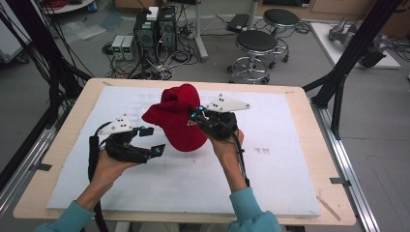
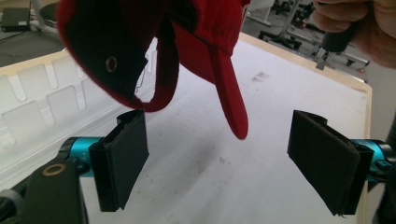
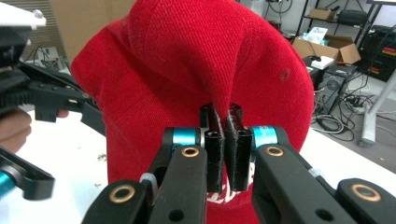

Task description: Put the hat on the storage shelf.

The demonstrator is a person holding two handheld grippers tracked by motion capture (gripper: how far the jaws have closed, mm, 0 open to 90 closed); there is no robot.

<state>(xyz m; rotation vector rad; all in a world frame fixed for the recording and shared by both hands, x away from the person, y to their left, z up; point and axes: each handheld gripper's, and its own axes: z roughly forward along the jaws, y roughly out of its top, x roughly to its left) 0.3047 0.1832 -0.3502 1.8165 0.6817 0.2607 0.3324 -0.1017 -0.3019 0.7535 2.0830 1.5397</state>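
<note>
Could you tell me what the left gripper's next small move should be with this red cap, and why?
Probably ease the left gripper up and close it on the hanging back strap. The right gripper is already shut on a pinch of the red cap, which hangs above the table, while the left jaws stand open just below it.

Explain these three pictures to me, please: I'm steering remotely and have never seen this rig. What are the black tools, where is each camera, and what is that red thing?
A person stands at a table covered by a white board, holding one hand-held two-jaw gripper in each hand. The high view looks down from above the person's side. The other two cameras ride on the grippers and look along their black jaws. The red thing is a cap. The right gripper is shut on a pinch of its fabric and holds it up off the board. The left gripper is open, its pads just below the cap's back edge and hanging strap, gripping nothing.
</note>
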